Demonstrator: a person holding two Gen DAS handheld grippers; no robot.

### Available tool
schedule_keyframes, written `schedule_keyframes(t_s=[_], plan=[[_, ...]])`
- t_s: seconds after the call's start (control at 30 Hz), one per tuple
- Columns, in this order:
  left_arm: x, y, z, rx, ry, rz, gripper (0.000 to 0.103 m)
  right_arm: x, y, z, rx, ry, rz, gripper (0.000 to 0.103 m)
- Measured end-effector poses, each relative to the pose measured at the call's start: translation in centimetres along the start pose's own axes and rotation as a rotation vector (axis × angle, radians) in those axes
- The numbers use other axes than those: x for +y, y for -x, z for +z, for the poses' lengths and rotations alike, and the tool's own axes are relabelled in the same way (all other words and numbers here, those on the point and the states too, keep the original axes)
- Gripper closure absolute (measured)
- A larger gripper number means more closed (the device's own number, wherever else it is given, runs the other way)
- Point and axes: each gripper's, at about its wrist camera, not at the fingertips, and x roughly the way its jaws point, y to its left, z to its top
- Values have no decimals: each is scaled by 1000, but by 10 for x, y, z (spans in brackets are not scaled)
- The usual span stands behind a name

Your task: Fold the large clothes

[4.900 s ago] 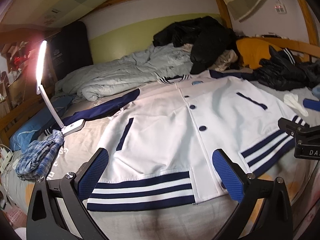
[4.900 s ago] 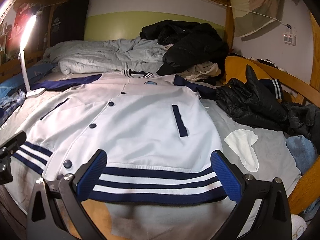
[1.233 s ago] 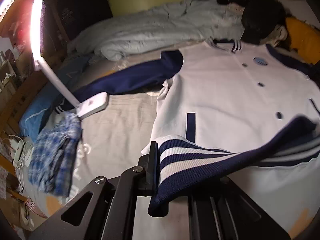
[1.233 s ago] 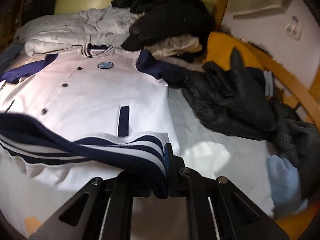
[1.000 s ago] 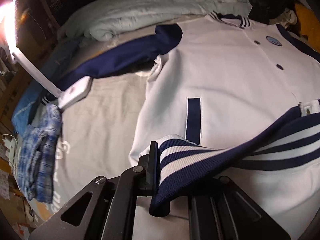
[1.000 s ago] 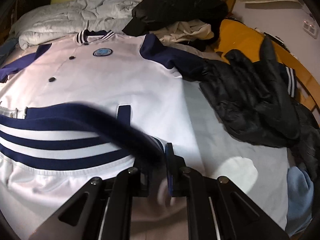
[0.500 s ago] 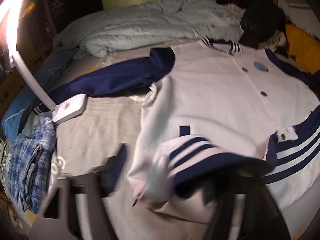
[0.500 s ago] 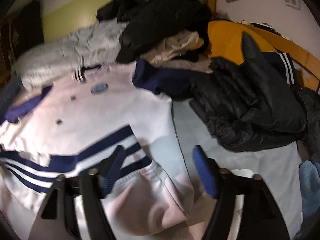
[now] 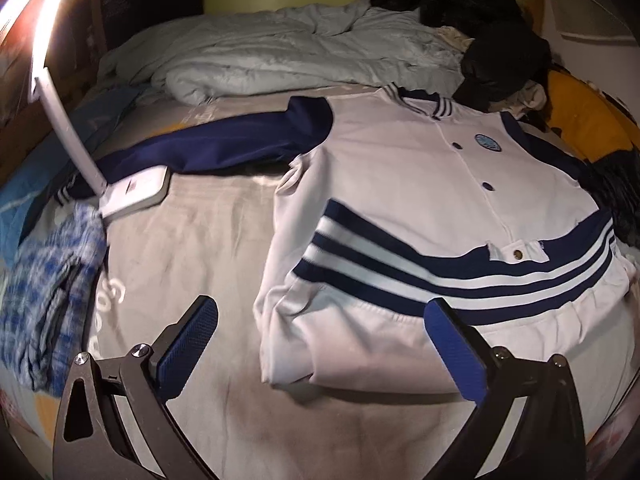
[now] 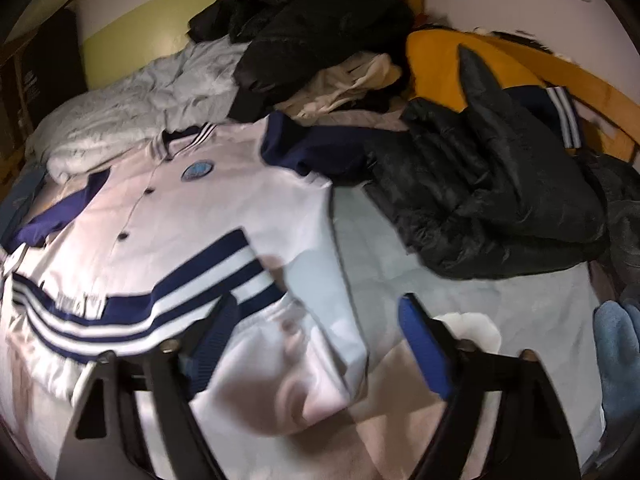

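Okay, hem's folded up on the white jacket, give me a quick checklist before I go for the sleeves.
1. Left gripper free of cloth: ok, jaws opening, nothing between them.
2. Right gripper free of cloth: ok, jaws closing, nothing pinched.
3. Striped hem lying across the white jacket: ok, though it runs slanted.
4. Navy sleeve clear to fold: not ok, its cuff end lies by the lamp base.
5. Other sleeve clear: not ok, it runs under the black coat.

One white-and-navy jacket (image 9: pixel 400 168), one lamp (image 9: pixel 132 192), two hand-held grippers (image 9: pixel 320 344), (image 10: pixel 316 328).
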Motion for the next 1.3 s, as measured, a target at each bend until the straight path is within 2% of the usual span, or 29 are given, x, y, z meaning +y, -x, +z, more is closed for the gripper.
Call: schedule_keyframes(t_s=[0.07,0.1,0.13,0.17,0.2,0.27,0.33,0.47,0.5,0.53,0.57,0.63,0.67,0.7,0.83,0.87,0.9,0.93,1.0,1.1,1.2,1.3], plan=[[8,-6,-4,36,27,-3,0,0,-4,-4,32,1,39,43],[11,-12,-6,64,40,-13,2,0,-6,-6,48,2,59,51],[14,-16,-8,84,54,-28,9,-1,-11,-7,70,7,72,54],[18,-21,-11,109,73,-45,16,-1,-13,-9,83,13,71,54],[22,-26,-13,130,96,-60,27,-2,-17,-10,97,19,65,54],[31,-31,-18,155,139,-65,33,-7,-23,-13,134,16,23,54],[37,-33,-21,165,144,-41,44,-16,-25,-16,158,-16,11,54],[37,-41,-30,216,128,-39,45,-30,-23,-22,187,-88,77,54],[35,-45,-33,234,126,-34,49,-31,-23,-24,196,-91,86,54],[33,-48,-36,248,122,-45,65,-30,-25,-25,206,-89,90,54],[28,-50,-37,259,103,-65,71,-28,-27,-27,213,-84,88,54],[15,-44,-34,225,40,-51,90,-23,-29,-29,218,-62,81,56],[13,-40,-33,209,33,-41,91,-21,-29,-28,214,-51,71,67],[13,-35,-31,185,43,-33,92,-19,-25,-29,192,-45,42,95],[24,6,-19,38,72,-20,94,-27,8,-22,56,-114,52,96],[26,15,-18,4,69,11,95,-28,21,-19,19,-123,62,96],[29,25,-17,-35,50,78,95,-27,31,-17,-13,-111,66,96],[34,25,-16,-26,50,57,95,-23,42,-16,-56,-65,37,96],[47,13,-20,37,122,17,95,-22,33,-15,-16,-47,-1,96],[42,-11,-28,123,83,72,94,-37,-5,-26,167,-135,-7,96],[34,-12,-28,124,66,102,93,-38,-2,-23,142,-138,1,95],[23,4,-22,47,33,106,91,-29,13,-20,64,-73,-72,92]])
